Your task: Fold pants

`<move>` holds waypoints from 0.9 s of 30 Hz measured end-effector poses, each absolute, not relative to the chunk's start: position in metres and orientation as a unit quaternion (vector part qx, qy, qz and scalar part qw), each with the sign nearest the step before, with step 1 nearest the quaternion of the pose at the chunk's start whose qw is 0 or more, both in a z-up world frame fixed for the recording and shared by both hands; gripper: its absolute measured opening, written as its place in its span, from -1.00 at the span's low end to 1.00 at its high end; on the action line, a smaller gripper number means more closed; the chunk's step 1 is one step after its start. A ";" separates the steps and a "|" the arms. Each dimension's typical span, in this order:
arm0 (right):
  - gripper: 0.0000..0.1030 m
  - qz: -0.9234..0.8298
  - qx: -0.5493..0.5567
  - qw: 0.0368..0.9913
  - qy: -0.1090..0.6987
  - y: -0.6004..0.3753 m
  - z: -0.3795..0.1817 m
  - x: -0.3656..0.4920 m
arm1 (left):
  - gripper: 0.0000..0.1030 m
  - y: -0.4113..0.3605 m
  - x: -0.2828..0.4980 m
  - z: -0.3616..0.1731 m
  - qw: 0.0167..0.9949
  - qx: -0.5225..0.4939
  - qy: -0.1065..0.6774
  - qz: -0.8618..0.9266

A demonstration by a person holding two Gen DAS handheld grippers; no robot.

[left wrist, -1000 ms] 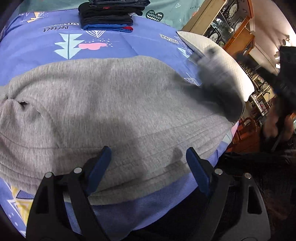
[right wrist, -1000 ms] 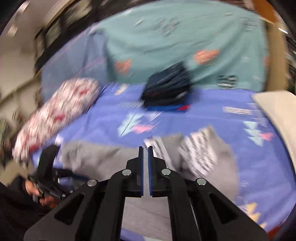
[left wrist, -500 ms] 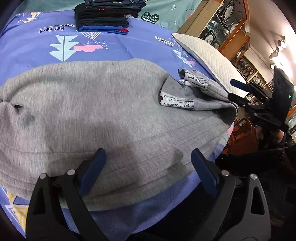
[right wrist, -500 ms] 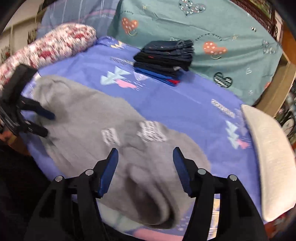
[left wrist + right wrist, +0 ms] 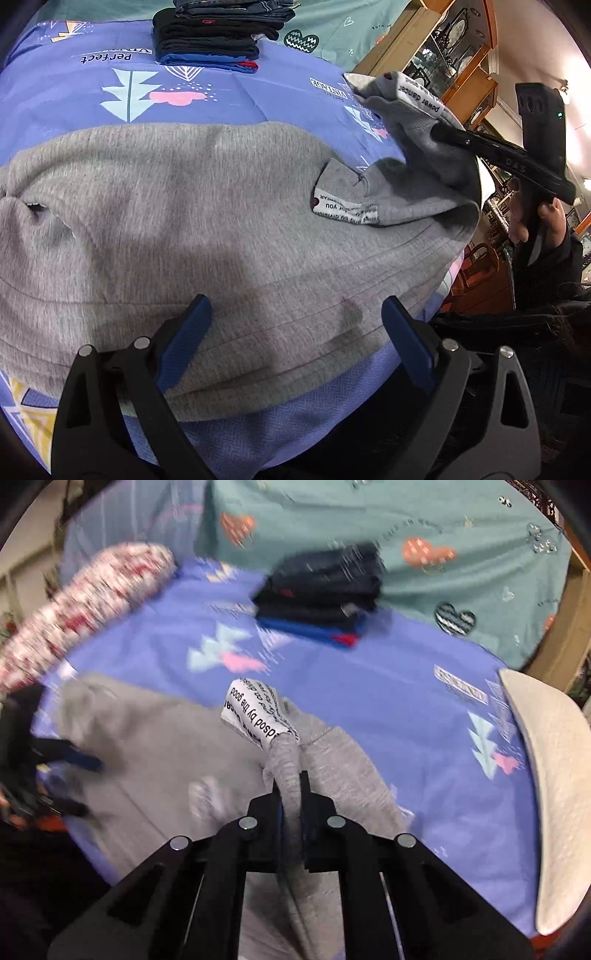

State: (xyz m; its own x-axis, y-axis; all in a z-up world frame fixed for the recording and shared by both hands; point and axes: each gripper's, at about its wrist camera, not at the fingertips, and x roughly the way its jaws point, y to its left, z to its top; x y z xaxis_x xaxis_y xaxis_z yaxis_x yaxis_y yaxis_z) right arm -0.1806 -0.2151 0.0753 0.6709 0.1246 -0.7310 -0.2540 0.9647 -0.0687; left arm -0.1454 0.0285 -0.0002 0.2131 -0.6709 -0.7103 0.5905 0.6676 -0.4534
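Grey fleece pants (image 5: 184, 206): spread on blue printed bedsheet (image 5: 229, 88).
Right gripper (image 5: 291, 794): raised above bedsheet, clamping printed-band cuff (image 5: 258, 712).
Left gripper (image 5: 291, 332): low over waistband, jaws wide.

Left wrist view: low, close over grey pants (image 5: 192, 221), facing the far clothes stack (image 5: 210, 37).
Right wrist view: higher, facing the same way.
Shared: pants (image 5: 155, 738), stack (image 5: 325, 594), blue bed sheet (image 5: 406, 701).
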 end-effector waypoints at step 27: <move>-0.04 0.143 -0.155 0.838 0.504 -0.159 0.007 -0.183 | 0.84 0.029 -0.144 0.000 0.777 -0.044 0.482 -0.403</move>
